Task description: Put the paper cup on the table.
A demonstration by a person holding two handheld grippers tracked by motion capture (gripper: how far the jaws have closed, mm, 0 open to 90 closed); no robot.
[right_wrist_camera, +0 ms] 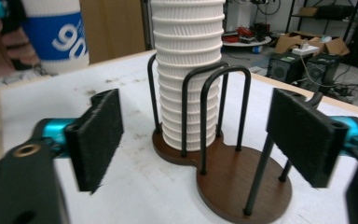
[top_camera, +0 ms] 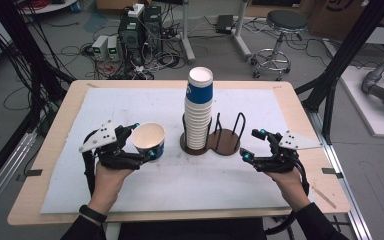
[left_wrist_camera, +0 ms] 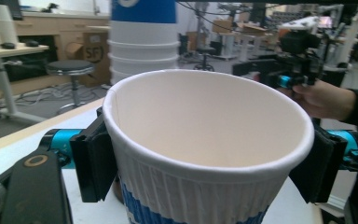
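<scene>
A white paper cup with a blue band (top_camera: 149,134) (left_wrist_camera: 205,140) stands upright between the pads of my left gripper (top_camera: 144,140) (left_wrist_camera: 205,161), which is shut on its sides at the left of the mat. A tall stack of ribbed cups (top_camera: 199,107) (right_wrist_camera: 189,70) fills the left bay of a brown two-bay wire holder (top_camera: 225,142) (right_wrist_camera: 242,186); the right bay holds nothing. My right gripper (top_camera: 251,144) (right_wrist_camera: 199,136) is open just right of the holder, its pads apart with nothing between them. The held cup (right_wrist_camera: 56,37) shows at the far left in the right gripper view.
A white mat (top_camera: 130,185) covers the wooden table (top_camera: 70,105). Beyond the far edge are computers and cables (top_camera: 135,35) on the floor, and a stool (top_camera: 280,35). Black frame posts (top_camera: 340,65) rise at the right side.
</scene>
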